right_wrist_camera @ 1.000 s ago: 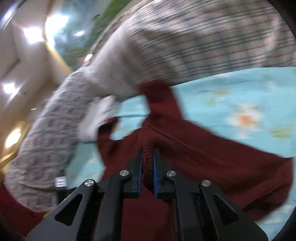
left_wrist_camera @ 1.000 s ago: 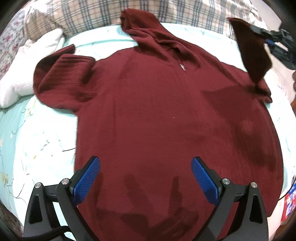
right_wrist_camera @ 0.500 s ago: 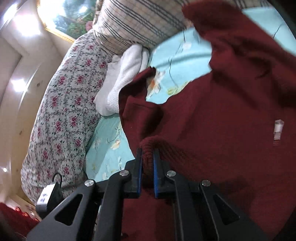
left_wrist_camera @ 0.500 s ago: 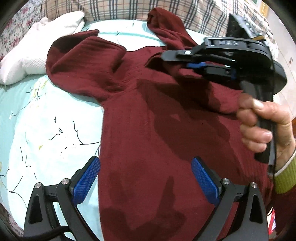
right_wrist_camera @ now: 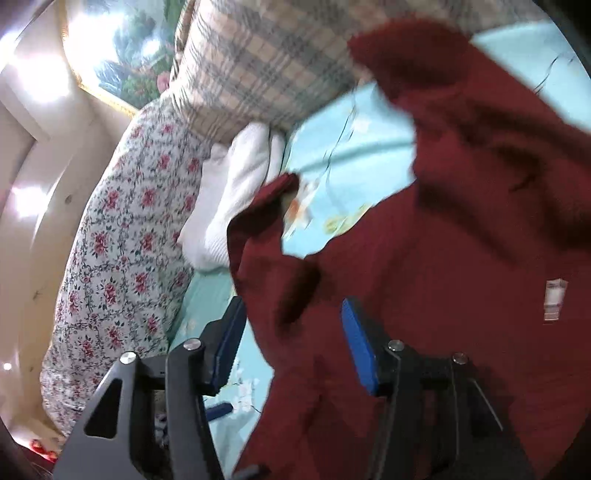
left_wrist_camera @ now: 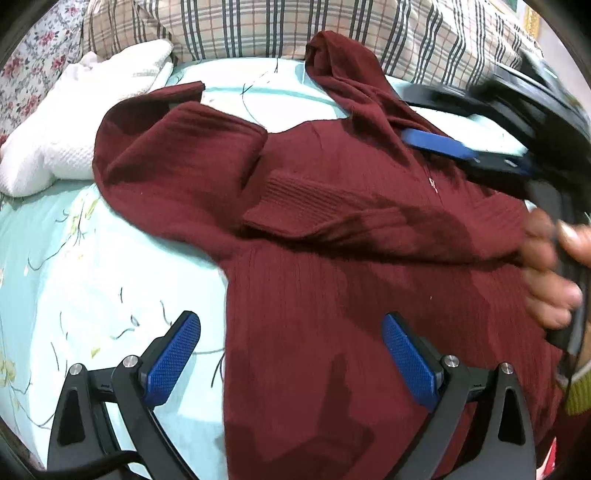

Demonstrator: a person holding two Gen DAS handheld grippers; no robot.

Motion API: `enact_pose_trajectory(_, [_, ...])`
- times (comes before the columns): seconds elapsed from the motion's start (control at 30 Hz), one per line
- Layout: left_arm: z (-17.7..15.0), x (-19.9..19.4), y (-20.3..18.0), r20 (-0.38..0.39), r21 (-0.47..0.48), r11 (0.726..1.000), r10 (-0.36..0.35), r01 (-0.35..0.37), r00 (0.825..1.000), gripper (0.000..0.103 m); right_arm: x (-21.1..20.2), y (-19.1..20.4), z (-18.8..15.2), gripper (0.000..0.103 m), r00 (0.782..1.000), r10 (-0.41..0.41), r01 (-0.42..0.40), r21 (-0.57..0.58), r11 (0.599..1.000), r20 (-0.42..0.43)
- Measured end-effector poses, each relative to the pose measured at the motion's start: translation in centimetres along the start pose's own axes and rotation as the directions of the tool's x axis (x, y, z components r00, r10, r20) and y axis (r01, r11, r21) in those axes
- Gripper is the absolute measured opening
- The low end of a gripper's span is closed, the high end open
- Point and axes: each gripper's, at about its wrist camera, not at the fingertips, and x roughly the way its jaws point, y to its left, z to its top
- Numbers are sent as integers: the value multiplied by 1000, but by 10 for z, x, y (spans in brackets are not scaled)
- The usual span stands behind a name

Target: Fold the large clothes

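Note:
A dark red hooded sweater (left_wrist_camera: 332,266) lies spread on the bed, hood toward the pillows. One sleeve (left_wrist_camera: 351,218) lies folded across its chest, cuff pointing left. The other sleeve (left_wrist_camera: 166,147) bunches at the upper left. My left gripper (left_wrist_camera: 291,354) hovers open over the sweater's lower left edge, holding nothing. My right gripper (right_wrist_camera: 291,343) has its jaws opening; the pads stand apart from the red fabric (right_wrist_camera: 424,277) below them. In the left wrist view the right gripper (left_wrist_camera: 480,147) shows at the right with a hand (left_wrist_camera: 546,273) on it.
A light blue floral sheet (left_wrist_camera: 92,266) covers the bed. A white folded cloth (left_wrist_camera: 74,129) lies at the left, plaid pillows (left_wrist_camera: 295,26) at the head, a floral pillow (right_wrist_camera: 122,240) beside them.
The right gripper carried the sleeve across the chest, then its jaws parted and the cuff dropped onto the sweater. The left gripper drifted left along the hem, still open.

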Motion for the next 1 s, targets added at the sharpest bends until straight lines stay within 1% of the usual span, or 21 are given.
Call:
enact_pose_trajectory(0.1, [9,2,0,25,19,1000,-2,1,1000,99,-37,-1,-11,55,998,-36,37,-24,999,48])
enact_pose_trajectory(0.17, [15,3,-7,73,84,996,4,-10,997,99,-54,-3,-26,55,997,-71,73,-40,997,36])
enact_pose_trajectory(0.23, [23,8,-14,111,188,981,21,-41,994,99,-72,-8,-43,55,992,-113,115,-39,993,51])
enact_pose_trajectory(0.3, [34,21,-23,118,317,948,-7,-31,993,99,-98,-23,-62,55,983,-170,170,2,985,64])
enact_pose_trajectory(0.33, [38,28,-27,116,378,925,-16,-29,993,99,-107,-28,-68,55,979,-188,186,23,982,74])
enact_pose_trajectory(0.4, [40,49,-36,89,492,869,4,-48,996,99,-130,-43,-77,55,971,-216,209,75,975,98])
enact_pose_trajectory(0.47, [39,70,-43,52,571,819,36,-59,998,99,-154,-59,-85,55,961,-248,234,116,965,123])
enact_pose_trajectory(0.5, [37,81,-44,40,597,798,67,-78,997,99,-165,-69,-88,55,952,-277,260,135,956,133])
enact_pose_trajectory(0.53, [37,86,-45,32,606,792,69,-74,997,97,-174,-78,-90,55,942,-307,286,153,946,137])
enact_pose_trajectory(0.57, [38,87,-44,21,606,795,38,-43,999,92,-182,-87,-92,55,932,-334,309,173,935,138])
enact_pose_trajectory(0.6, [38,86,-44,-3,605,796,0,2,1000,69,-186,-90,-93,55,926,-349,321,189,928,141])
enact_pose_trajectory(0.63, [40,84,-45,-35,604,795,-29,45,999,40,-193,-98,-94,55,919,-363,329,211,920,151])
enact_pose_trajectory(0.7, [45,74,-51,-75,599,796,-55,89,996,6,-201,-106,-95,55,912,-377,335,237,912,163])
enact_pose_trajectory(0.73, [46,65,-54,-96,590,797,-88,128,991,5,-202,-107,-96,55,909,-381,337,242,910,166])
enact_pose_trajectory(0.77, [47,44,-59,-117,572,794,-170,206,978,5,-204,-111,-96,55,906,-387,340,251,906,170])
enact_pose_trajectory(0.8, [50,24,-61,-143,551,780,-261,295,955,4,-205,-113,-95,55,905,-388,338,257,905,174])
enact_pose_trajectory(0.83, [54,6,-61,-163,529,763,-338,371,927,4,-207,-114,-94,55,904,-389,338,261,904,178])
enact_pose_trajectory(0.87, [61,-15,-59,-190,483,738,-437,471,879,4,-209,-114,-94,55,902,-390,338,262,904,185])
enact_pose_trajectory(0.93, [78,-39,-49,-203,398,704,-558,588,805,5,-215,-113,-93,55,898,-392,337,259,905,202])
enact_pose_trajectory(0.97, [90,-37,-42,-200,353,715,-572,603,795,5,-218,-113,-92,55,893,-397,341,257,904,211])
enact_pose_trajectory(1.0, [97,-31,-35,-203,303,735,-571,606,795,5,-220,-113,-92,55,890,-400,343,257,903,217])
